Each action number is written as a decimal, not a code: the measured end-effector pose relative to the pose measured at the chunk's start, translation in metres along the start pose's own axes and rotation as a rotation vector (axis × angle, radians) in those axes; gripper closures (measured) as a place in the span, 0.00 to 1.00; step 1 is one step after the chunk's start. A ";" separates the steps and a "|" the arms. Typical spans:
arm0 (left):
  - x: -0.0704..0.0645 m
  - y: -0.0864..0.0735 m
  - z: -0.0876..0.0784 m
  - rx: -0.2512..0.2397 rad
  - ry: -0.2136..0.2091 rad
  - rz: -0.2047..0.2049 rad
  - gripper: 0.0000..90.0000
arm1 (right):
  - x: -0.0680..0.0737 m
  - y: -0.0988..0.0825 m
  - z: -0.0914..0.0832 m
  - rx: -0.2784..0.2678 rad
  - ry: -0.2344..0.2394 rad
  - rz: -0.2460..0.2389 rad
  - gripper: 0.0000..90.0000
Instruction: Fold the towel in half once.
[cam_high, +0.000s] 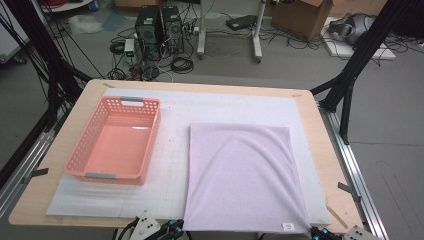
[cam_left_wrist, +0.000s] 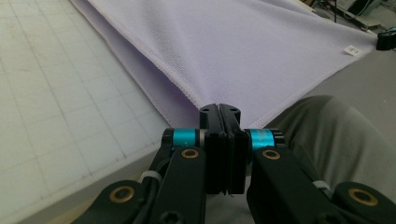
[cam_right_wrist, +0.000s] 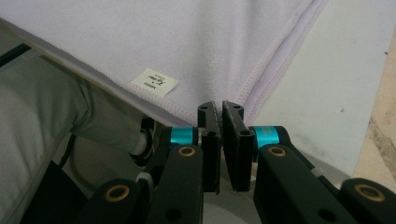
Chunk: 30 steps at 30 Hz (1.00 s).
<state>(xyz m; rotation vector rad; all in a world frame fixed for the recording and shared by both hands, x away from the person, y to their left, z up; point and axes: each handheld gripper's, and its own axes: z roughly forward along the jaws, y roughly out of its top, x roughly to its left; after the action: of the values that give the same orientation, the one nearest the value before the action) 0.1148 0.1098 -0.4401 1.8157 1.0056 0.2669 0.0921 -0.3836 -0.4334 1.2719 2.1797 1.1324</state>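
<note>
A lilac towel (cam_high: 240, 175) lies flat on the right half of the white mat, its near edge hanging just past the table's front. My left gripper (cam_high: 175, 227) is at the towel's near left corner. In the left gripper view its jaws (cam_left_wrist: 220, 108) are shut, with the towel (cam_left_wrist: 233, 46) corner pinched between them. My right gripper (cam_high: 315, 231) is at the near right corner. In the right gripper view its jaws (cam_right_wrist: 220, 106) are pressed on the towel (cam_right_wrist: 187, 37) corner, just beside a small white label (cam_right_wrist: 154, 82).
An empty pink plastic basket (cam_high: 84, 141) stands on the left of the white mat (cam_high: 175, 165), which covers the wooden table (cam_high: 320, 130). Black frame posts stand at both sides. The person's grey trouser leg (cam_left_wrist: 327, 135) is under the table's front edge.
</note>
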 end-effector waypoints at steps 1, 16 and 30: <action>0.000 0.000 0.000 -0.001 0.007 0.005 0.98 | 0.001 -0.001 -0.001 0.007 0.000 -0.003 0.95; 0.022 0.007 0.012 -0.089 0.047 -0.035 0.64 | -0.016 0.002 0.007 -0.046 -0.041 0.085 0.72; 0.050 0.028 0.035 -0.091 0.043 -0.045 0.69 | -0.026 0.020 0.031 -0.048 -0.057 0.089 0.76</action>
<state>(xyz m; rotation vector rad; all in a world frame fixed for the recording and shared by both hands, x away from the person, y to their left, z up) 0.1811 0.1192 -0.4451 1.7100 1.0467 0.3205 0.1370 -0.3859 -0.4380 1.3752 2.0607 1.1605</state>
